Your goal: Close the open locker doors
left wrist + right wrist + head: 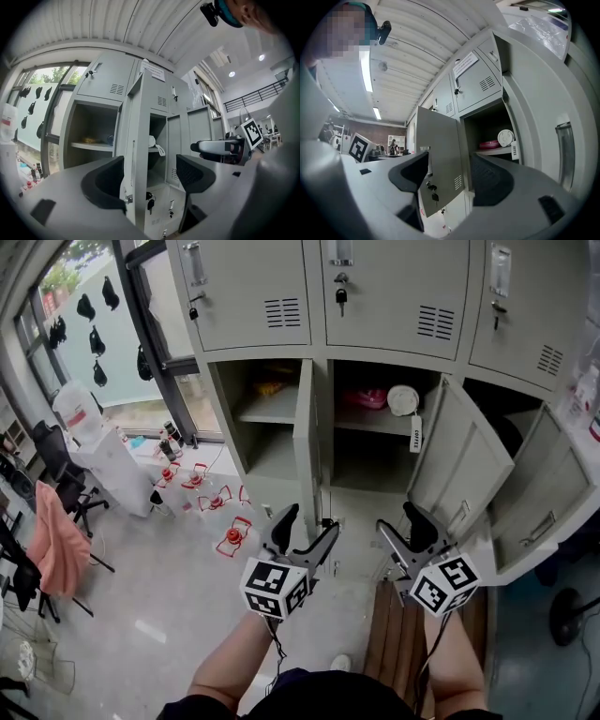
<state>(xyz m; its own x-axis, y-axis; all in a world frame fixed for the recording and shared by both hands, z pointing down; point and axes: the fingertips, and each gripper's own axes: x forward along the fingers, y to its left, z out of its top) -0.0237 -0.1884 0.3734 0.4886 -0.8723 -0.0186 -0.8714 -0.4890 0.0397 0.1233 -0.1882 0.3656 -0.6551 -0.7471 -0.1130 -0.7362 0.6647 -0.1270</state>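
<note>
Three grey middle-row lockers stand open. The left locker's door (305, 448) sticks out edge-on towards me, and the middle door (457, 465) and right door (548, 495) swing out to the right. My left gripper (307, 524) hangs open and empty below the left door. In the left gripper view that door's edge (135, 140) runs between the jaws of the left gripper (150, 180). My right gripper (398, 519) is open and empty below the middle compartment. From the right gripper (450, 176) I see the left door's face (438, 154) and a pink bowl (490, 143) on the shelf.
Upper lockers (394, 287) are shut, with keys in their locks. A wooden bench (403, 643) lies under my right arm. Red and white objects (232, 536) sit on the floor at the left, near a white box (112, 465) and a chair with pink cloth (56, 545).
</note>
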